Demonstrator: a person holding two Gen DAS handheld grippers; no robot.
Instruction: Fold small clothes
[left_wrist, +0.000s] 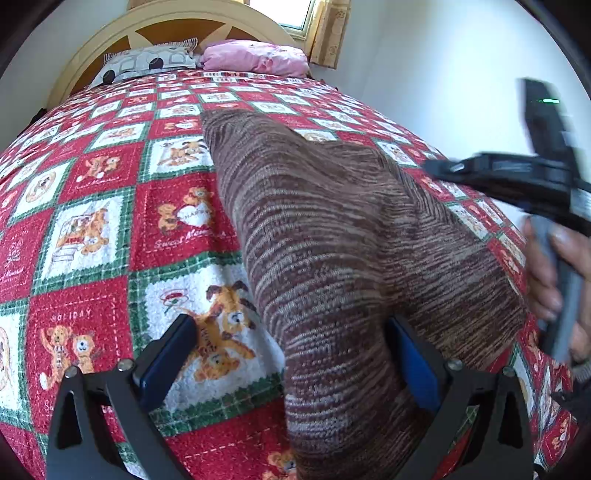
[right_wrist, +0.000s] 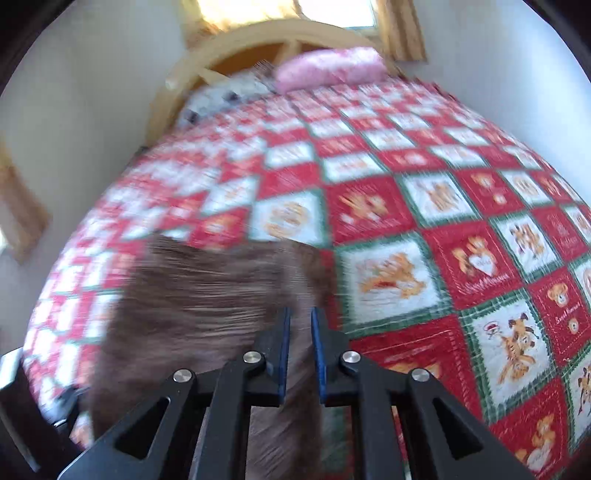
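Note:
A brown striped knit garment (left_wrist: 332, 240) lies on the red, white and green teddy-bear quilt (left_wrist: 92, 221), running from the middle of the bed toward the near edge. My left gripper (left_wrist: 295, 358) is open wide and straddles the garment's near end; the cloth sits by the right finger (left_wrist: 417, 362) and the left finger (left_wrist: 173, 354) is over bare quilt. In the blurred right wrist view, my right gripper (right_wrist: 300, 332) is shut on a fold of the same brown garment (right_wrist: 207, 288). The left wrist view shows the right gripper (left_wrist: 432, 166) at the garment's right edge.
A person's hand (left_wrist: 554, 266) grips the right tool's handle at the frame's right. At the bed's head lie a pink pillow (left_wrist: 255, 57) and a spotted pillow (left_wrist: 147, 61) against a curved wooden headboard (left_wrist: 110, 33). A white wall (left_wrist: 424, 55) borders the bed's right side.

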